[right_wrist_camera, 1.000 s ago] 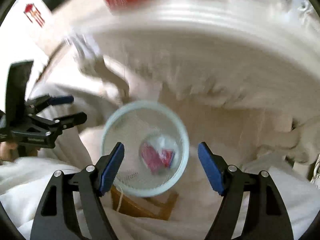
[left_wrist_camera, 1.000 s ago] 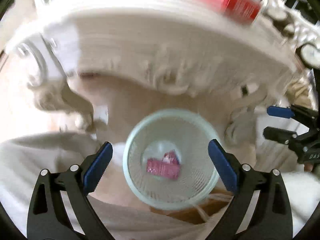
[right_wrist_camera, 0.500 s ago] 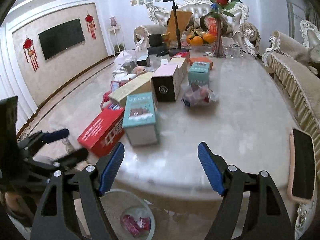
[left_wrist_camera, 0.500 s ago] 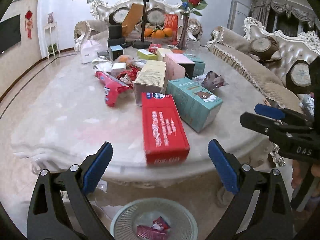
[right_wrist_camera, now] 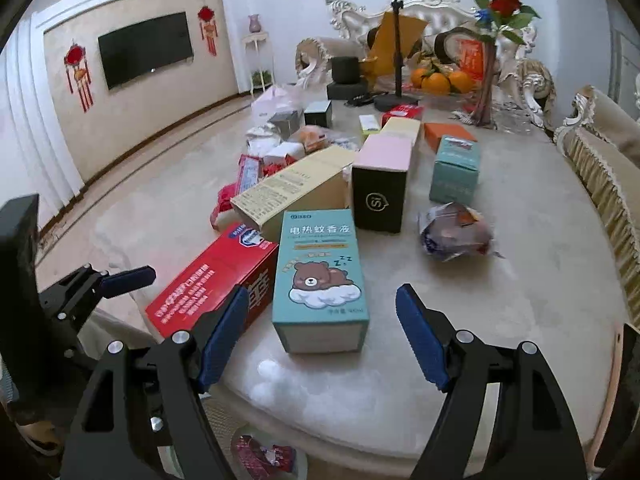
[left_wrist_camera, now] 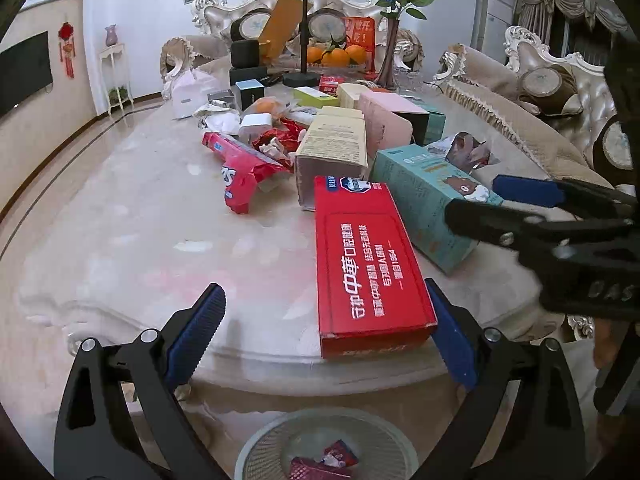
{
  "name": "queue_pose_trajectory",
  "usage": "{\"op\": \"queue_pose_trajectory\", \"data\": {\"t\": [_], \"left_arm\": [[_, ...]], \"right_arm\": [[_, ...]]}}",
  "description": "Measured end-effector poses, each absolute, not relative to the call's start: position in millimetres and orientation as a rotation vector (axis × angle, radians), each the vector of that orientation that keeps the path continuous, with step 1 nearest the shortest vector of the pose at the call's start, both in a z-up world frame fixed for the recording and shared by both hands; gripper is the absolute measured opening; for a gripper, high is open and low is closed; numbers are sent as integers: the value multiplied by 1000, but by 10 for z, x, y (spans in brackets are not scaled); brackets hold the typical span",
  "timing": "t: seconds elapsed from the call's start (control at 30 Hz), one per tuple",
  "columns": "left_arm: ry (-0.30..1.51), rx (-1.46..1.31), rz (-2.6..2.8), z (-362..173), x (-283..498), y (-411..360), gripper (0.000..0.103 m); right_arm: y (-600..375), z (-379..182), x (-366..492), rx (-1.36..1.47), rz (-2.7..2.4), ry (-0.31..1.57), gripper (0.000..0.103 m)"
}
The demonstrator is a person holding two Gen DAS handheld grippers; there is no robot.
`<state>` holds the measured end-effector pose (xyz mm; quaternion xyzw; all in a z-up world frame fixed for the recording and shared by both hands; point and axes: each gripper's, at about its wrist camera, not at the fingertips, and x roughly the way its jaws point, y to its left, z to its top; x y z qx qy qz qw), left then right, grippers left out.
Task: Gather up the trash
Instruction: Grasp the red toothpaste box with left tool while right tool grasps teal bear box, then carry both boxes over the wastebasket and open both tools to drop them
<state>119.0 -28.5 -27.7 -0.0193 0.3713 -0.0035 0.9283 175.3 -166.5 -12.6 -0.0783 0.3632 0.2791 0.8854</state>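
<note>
**Both grippers empty above the table's near edge**

Now both grippers hang over the near edge of the marble table (left_wrist_camera: 120, 220), angled down at the clutter. The left gripper (left_wrist_camera: 324, 336) has its jaws spread wide with nothing between the pads; a red box (left_wrist_camera: 368, 264) lies flat just beyond them, its short end right at the near edge. The right gripper (right_wrist_camera: 322, 334) is likewise wide and empty, and a teal box with a sleeping bear (right_wrist_camera: 320, 280) lies just past its fingertips, also close to the near edge and touching the red box's side.

Behind these two, toward the middle of the table, lie a long beige box (right_wrist_camera: 296, 188), a pink box with a black end (right_wrist_camera: 384, 184) and a smaller teal box (right_wrist_camera: 456, 172). A crumpled plastic wrapper (right_wrist_camera: 456, 236) sits alone on bare marble, nearer the table's right edge. A torn red snack bag (left_wrist_camera: 240, 172) lies on the left of the pile, with crumpled red wrappers (left_wrist_camera: 280, 136) behind it.

A pale mesh waste basket (left_wrist_camera: 376, 436) stands on the floor below the near edge, with red wrappers (left_wrist_camera: 324, 462) already in it. At the far edge stand oranges (left_wrist_camera: 336, 56), a vase with red roses (left_wrist_camera: 394, 40) and a black phone stand (left_wrist_camera: 304, 32).
</note>
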Motion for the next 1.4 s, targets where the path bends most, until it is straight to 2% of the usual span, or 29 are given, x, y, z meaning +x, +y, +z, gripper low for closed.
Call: {"op": "queue_pose_trajectory", "data": {"t": [0.1,0.17,0.2,0.23,0.27,0.3,0.33,0.63,0.87,1.07,1.3,1.4], "left_arm": [[767,-22,-27,-324,1249,-322,94],[770,-18,-40,-341,1274,-342,89],[768,-8,-40,-343,1288,-356,81],[763,-2,-50,-335,1282,-360,67],[760,2,-63,-325,1283,-363,61],[761,4,-70,-319,1287,-364,50],[763,8,-82,-309,1291,-362,48],[744,-54,-124,-146,1065,-131,47],[778,-92,-237,76,287,219,47],[997,-136,-247,-471,-144,308,47],[1248,-106,-277,-1284,92,100,47],[1327,-121,-270,-1561,211,100,49]], "right_arm": [[-1628,-157,1824,-173,568,766,72],[-1615,-183,1866,-180,557,774,72],[-1609,-192,1880,-185,554,778,71],[-1599,-206,1888,-191,554,785,70],[-1593,-220,1894,-192,556,795,62],[-1591,-242,1898,-185,576,817,48],[-1598,-241,1895,-178,577,816,47],[-1854,-19,1554,-92,610,795,46],[-2173,203,785,-9,765,824,46],[-2096,-443,368,5,804,1088,46],[-1624,-1402,547,-136,762,1341,46],[-1502,-1625,624,-192,748,1378,47]]}}
